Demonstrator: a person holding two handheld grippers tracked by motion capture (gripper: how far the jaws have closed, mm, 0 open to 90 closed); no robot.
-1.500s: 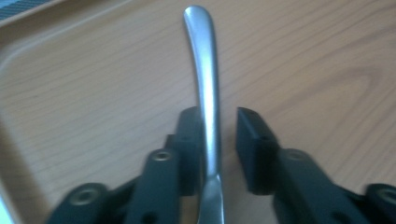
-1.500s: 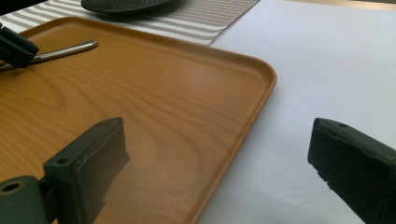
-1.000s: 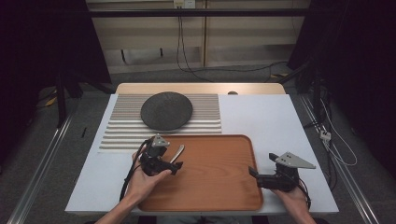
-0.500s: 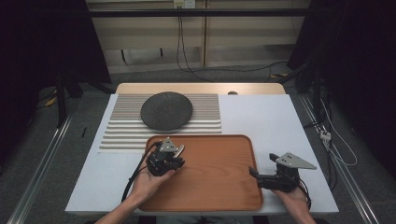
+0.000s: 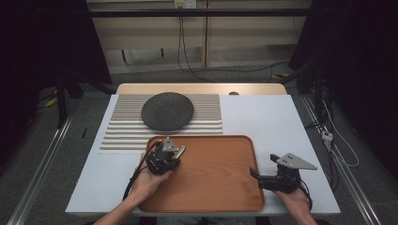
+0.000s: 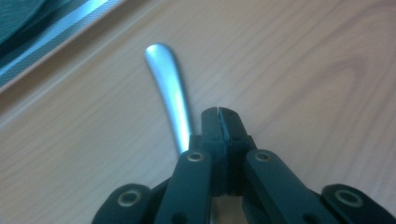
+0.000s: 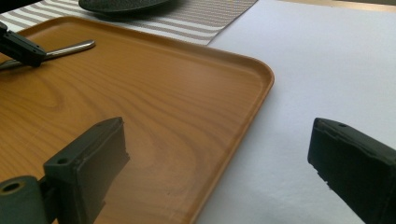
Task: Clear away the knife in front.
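Observation:
A metal utensil handle [image 6: 168,88] lies on the wooden tray [image 5: 211,187], with its rounded end toward the tray's far left corner. My left gripper [image 6: 218,114] is over that corner with its jaws shut tip to tip, and the handle passes beside and under its left jaw. From above, the left gripper [image 5: 172,152] sits just short of the handle tip [image 5: 181,149]. My right gripper [image 7: 219,163] is open, its jaws straddling the tray's right rim [image 7: 233,154] with nothing between them; it is low at the tray's right edge [image 5: 263,166].
A dark round plate [image 5: 167,110] rests on a striped mat [image 5: 206,112] just beyond the tray. White table surface [image 5: 267,117] stretches right of the mat and tray. The person's hands come in from the near edge.
My left gripper has moved right along the tray's far left corner, closing in on the utensil handle. The handle tip and the right gripper have stayed in place.

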